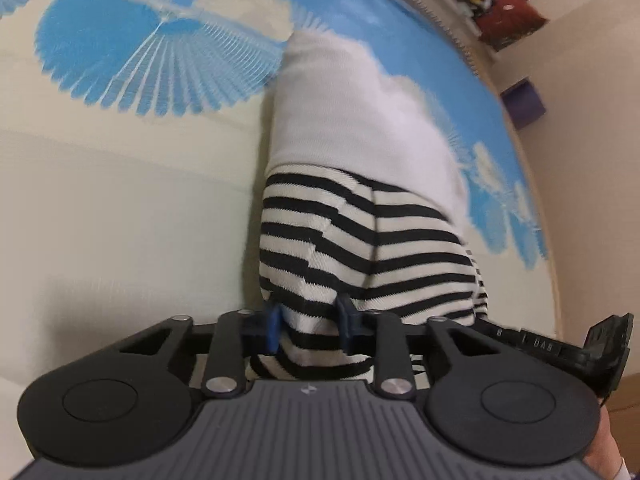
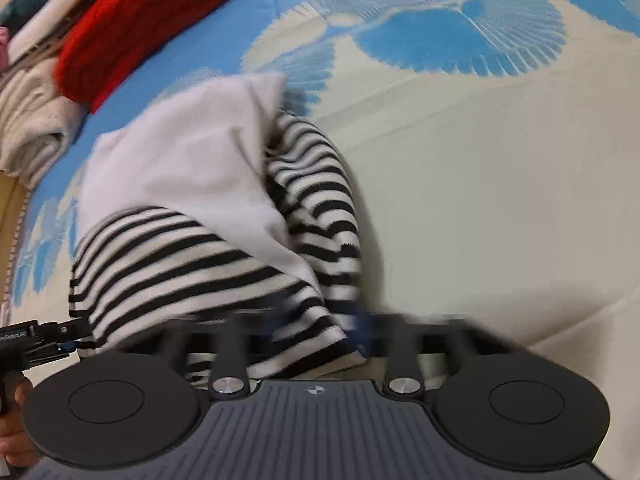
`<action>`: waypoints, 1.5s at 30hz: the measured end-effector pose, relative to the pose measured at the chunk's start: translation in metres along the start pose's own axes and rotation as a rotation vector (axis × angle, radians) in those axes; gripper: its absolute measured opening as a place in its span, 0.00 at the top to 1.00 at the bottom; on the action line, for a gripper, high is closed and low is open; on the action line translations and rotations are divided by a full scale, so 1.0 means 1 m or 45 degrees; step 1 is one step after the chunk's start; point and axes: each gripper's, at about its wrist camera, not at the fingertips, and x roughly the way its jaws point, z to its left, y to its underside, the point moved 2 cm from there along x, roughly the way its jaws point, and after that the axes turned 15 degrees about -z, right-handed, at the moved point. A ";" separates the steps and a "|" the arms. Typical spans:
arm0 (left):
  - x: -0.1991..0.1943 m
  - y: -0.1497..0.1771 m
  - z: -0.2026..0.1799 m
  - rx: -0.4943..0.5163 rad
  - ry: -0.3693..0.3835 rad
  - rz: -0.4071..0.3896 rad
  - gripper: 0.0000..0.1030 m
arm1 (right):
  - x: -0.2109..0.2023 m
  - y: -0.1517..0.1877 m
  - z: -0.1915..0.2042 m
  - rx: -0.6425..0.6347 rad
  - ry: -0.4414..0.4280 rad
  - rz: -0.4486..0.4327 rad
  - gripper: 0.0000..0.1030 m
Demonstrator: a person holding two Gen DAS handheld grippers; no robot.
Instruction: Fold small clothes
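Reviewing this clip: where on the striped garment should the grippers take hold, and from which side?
The near striped hem of the striped garment, one gripper at each end, coming in low from the person's side. That edge lies closest and bunches into ridges thin enough to pinch; the white part spreads flat farther away. Both the left gripper and the right gripper appear shut on that hem.

Your left claw pinches the striped garment, its white half stretching ahead across the blue-patterned bedspread.
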 end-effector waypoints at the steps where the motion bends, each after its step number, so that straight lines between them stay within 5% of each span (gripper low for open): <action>1: -0.001 0.000 -0.001 0.030 -0.001 0.004 0.72 | -0.005 -0.004 0.002 -0.007 -0.020 -0.048 0.96; 3: 0.005 0.005 0.000 0.108 -0.072 0.051 0.67 | -0.010 -0.009 0.004 -0.044 -0.014 -0.115 0.96; 7: -0.006 0.002 -0.013 0.167 -0.116 0.012 0.62 | 0.000 -0.002 -0.007 -0.012 0.047 -0.027 0.93; 10: -0.019 0.001 -0.036 0.312 -0.084 -0.071 0.62 | -0.008 -0.004 0.000 -0.067 0.055 -0.048 0.83; 12: -0.012 0.012 -0.039 0.400 -0.152 -0.022 0.61 | -0.013 -0.004 0.000 -0.091 0.060 -0.045 0.63; 14: -0.004 0.025 -0.042 0.512 -0.251 0.011 0.52 | -0.011 0.001 -0.003 -0.122 0.104 0.003 0.62; 16: -0.014 0.026 -0.055 0.576 -0.315 -0.046 0.48 | -0.006 0.003 -0.006 -0.150 0.164 0.055 0.62; 19: -0.051 0.021 -0.084 0.667 -0.361 -0.195 0.36 | -0.029 -0.004 -0.002 -0.181 0.222 -0.080 0.61; 21: -0.084 0.024 -0.103 0.708 -0.404 -0.327 0.10 | -0.058 -0.010 0.007 -0.211 0.201 -0.200 0.41; 23: -0.114 0.035 -0.123 0.745 -0.428 -0.437 0.08 | -0.086 -0.007 0.019 -0.277 0.193 -0.275 0.28; 28: -0.181 0.093 -0.147 0.644 -0.404 -0.578 0.03 | -0.157 0.019 0.046 -0.402 0.120 -0.385 0.17; 36: -0.208 0.184 -0.160 0.568 -0.434 -0.570 0.00 | -0.227 0.089 0.054 -0.459 0.090 -0.461 0.12; 45: -0.197 0.210 -0.166 0.511 -0.416 -0.547 0.00 | -0.237 0.126 0.066 -0.472 0.038 -0.448 0.11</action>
